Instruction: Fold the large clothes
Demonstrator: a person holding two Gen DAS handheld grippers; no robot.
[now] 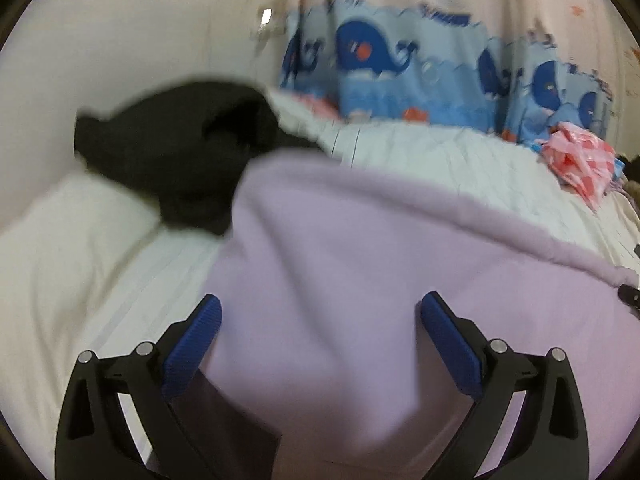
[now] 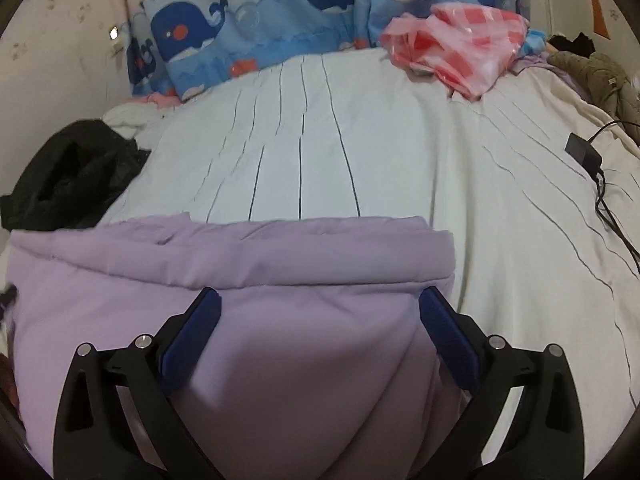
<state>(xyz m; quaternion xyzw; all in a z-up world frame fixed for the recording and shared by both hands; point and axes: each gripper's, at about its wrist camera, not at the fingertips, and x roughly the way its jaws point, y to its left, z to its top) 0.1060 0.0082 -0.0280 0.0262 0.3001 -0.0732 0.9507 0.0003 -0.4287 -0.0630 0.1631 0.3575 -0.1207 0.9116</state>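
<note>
I have the lilac garment (image 2: 240,320) lying on the bed (image 2: 360,152), filling the lower half of both frames. In the right wrist view its far edge is rolled over into a thick band across the middle of the frame, so I judge at least one fold is already in; the piece looks like a broad, doubled rectangle, not a finished bundle. My right tool (image 2: 319,312) hangs over the cloth with its fingers wide apart and nothing between them. My left tool (image 1: 321,318) is likewise spread apart above the lilac cloth, gripping nothing; that view is blurred, so I cannot tell if it touches the fabric. A black garment (image 1: 168,152) lies bunched at the left of the frame, apparently unfolded. I reckon more folds remain, then the black piece.
</note>
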